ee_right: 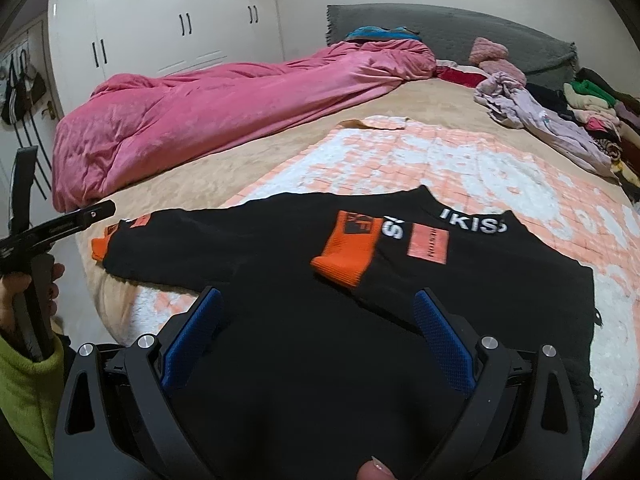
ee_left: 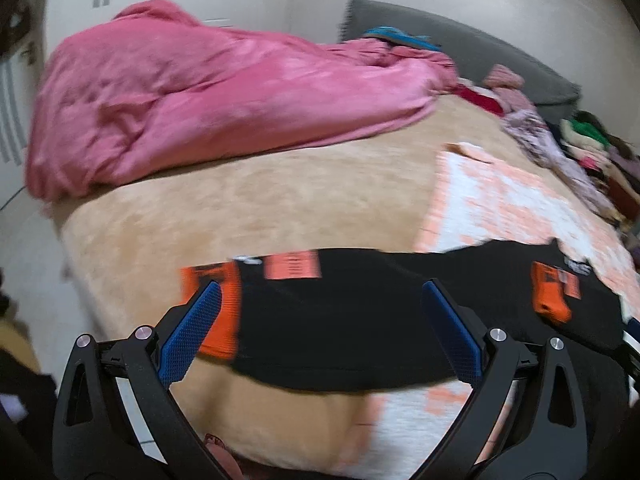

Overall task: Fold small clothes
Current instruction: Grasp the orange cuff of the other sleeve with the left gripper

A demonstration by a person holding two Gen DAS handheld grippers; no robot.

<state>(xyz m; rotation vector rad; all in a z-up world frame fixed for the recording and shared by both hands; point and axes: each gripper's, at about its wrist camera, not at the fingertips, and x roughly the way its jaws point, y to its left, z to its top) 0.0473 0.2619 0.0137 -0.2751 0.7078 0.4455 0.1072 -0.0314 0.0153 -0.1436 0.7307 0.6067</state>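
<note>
From my right wrist camera I see the black sweatshirt (ee_right: 280, 280) spread flat across the near part of the bed (ee_right: 280, 136), lying mostly on an orange-and-white patterned blanket (ee_right: 460, 160). One sleeve is folded in over the chest so its orange cuff (ee_right: 344, 256) rests on the black body beside white lettering and a pale orange patch, while the other sleeve stretches out toward the bed's left edge and ends in a second orange cuff (ee_right: 100, 246). My right gripper (ee_right: 320, 328) hovers over the lower part of the garment with its blue fingers (ee_right: 440, 344) spread wide, nothing between them. At the left of that view a hand (ee_right: 24, 292) in a green sleeve holds the other tool. My left gripper (ee_left: 320, 332) also has its blue pads (ee_left: 188, 336) wide apart, the left one over the outstretched orange cuff (ee_left: 224, 312) and the right one over the black fabric; this view is smeared with motion blur, so I cannot say whether either pad touches the cloth. Farther back on the bed a pink duvet (ee_right: 208, 120) lies bunched along the left side, a lilac garment (ee_right: 532, 116) is crumpled on the right, and beyond it sits a pile of mixed clothes (ee_right: 596, 120) against the grey headboard (ee_right: 460, 32). White wardrobe doors (ee_right: 160, 24) stand behind.
</note>
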